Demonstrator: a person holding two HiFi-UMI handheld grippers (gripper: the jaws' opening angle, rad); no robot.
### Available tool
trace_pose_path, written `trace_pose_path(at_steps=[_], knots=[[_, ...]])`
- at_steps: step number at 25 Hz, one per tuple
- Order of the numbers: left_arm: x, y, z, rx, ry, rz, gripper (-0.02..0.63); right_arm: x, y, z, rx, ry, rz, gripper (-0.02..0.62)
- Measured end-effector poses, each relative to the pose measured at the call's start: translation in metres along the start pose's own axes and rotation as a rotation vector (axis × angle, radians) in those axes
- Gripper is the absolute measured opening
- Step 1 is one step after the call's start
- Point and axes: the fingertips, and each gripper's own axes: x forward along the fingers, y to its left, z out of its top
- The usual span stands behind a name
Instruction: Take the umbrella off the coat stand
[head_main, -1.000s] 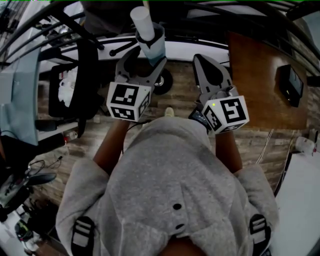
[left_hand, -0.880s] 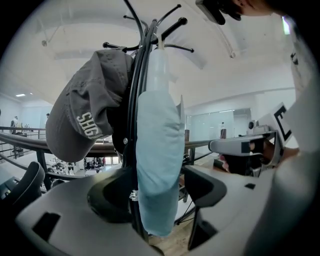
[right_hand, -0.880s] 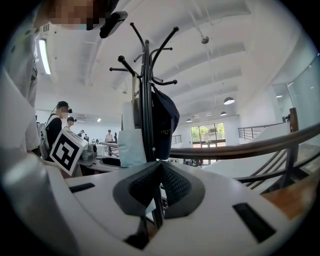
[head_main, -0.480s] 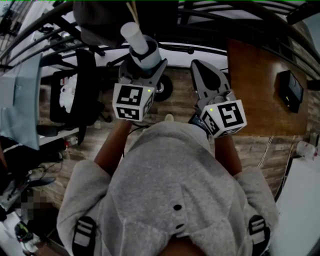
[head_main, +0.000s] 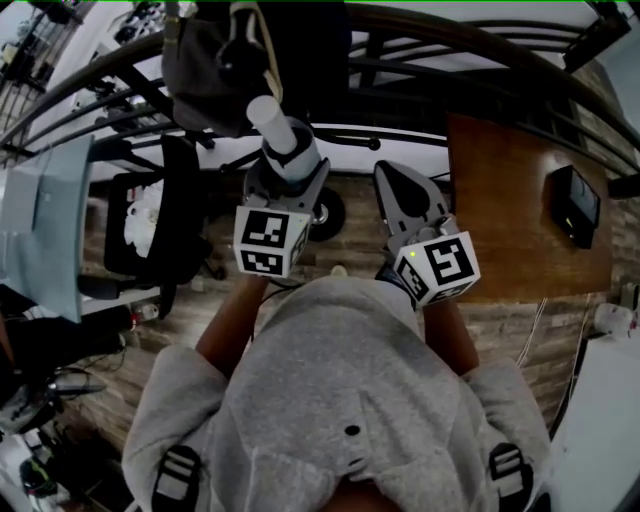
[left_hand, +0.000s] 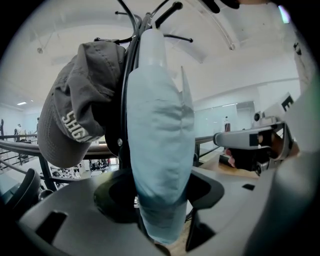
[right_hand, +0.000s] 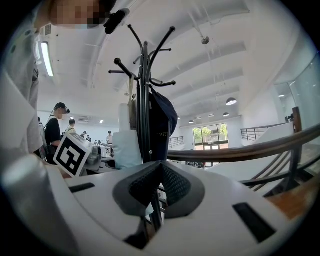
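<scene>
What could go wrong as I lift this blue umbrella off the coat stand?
1. The left tool has just been closing on loose fabric of the umbrella; it may slip when pulled.
2. The grey cap hangs right beside it on the coat stand and could get dragged off.
3. The right tool is shut and clear of the stand, so nothing steadies it if the umbrella snags on a hook.

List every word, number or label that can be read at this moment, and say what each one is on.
"SHIG": pale letters on the grey cap hanging on the coat stand; the word may continue past the fold.
Small print on the dark fabric hanging on the stand, in the right gripper view: too small to read.
Marker cubes: black-and-white square patterns only, no letters or numbers.
</scene>
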Motion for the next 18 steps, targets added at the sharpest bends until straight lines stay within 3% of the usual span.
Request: trace_pose_path(at_steps=[14, 18], knots=[[-0.071, -0.017, 0.069, 0.073, -0.154, -0.060, 0.275, 0.001, 0.023, 0.007, -0.017, -0.019, 0.015, 0.009], [-0.091, -0.029, 0.086, 0.056, -0.187, -0.134, 0.275, -0.003, 0.032, 0.006, -0.017, -0.015, 0.016, 0.009]])
